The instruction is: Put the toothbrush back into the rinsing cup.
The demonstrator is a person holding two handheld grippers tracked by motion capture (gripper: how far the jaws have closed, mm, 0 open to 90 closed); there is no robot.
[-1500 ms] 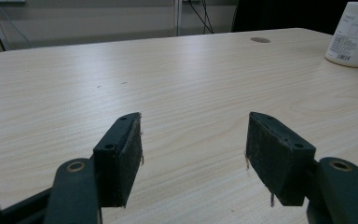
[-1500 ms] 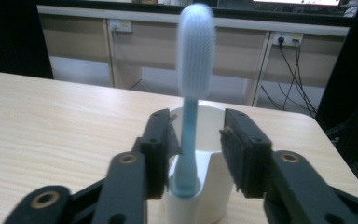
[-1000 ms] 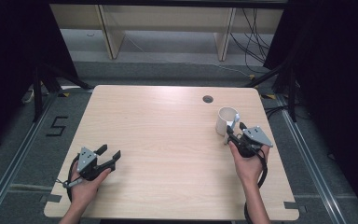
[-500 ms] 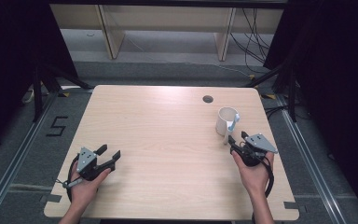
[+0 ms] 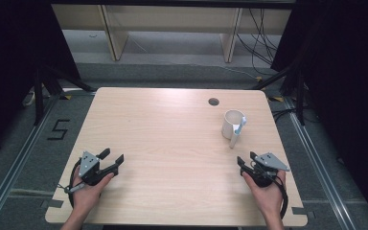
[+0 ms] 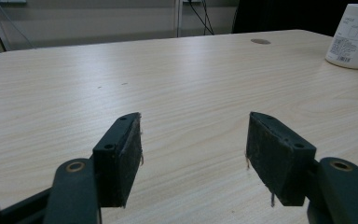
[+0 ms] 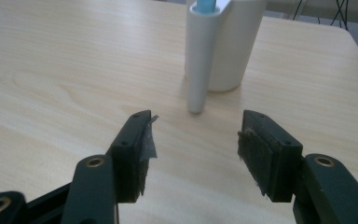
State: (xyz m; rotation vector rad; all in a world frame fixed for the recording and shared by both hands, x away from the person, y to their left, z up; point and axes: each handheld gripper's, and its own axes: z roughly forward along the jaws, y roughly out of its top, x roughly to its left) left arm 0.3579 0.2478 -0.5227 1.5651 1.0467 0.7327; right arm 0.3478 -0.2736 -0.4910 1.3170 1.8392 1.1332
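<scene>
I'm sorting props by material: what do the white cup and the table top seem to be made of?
White cup: probably glazed ceramic, possibly plastic; smooth, opaque walls, with a printed label seen from the left gripper view. Table top: likely wood-look laminate; pale, even grain with a matte sheen.

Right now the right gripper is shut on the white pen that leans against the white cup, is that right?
Not quite. The right gripper is open and holds nothing; the right gripper view shows its jaws spread, short of the white pen. The pen does lean against the white cup, with its lower end on the table.
</scene>
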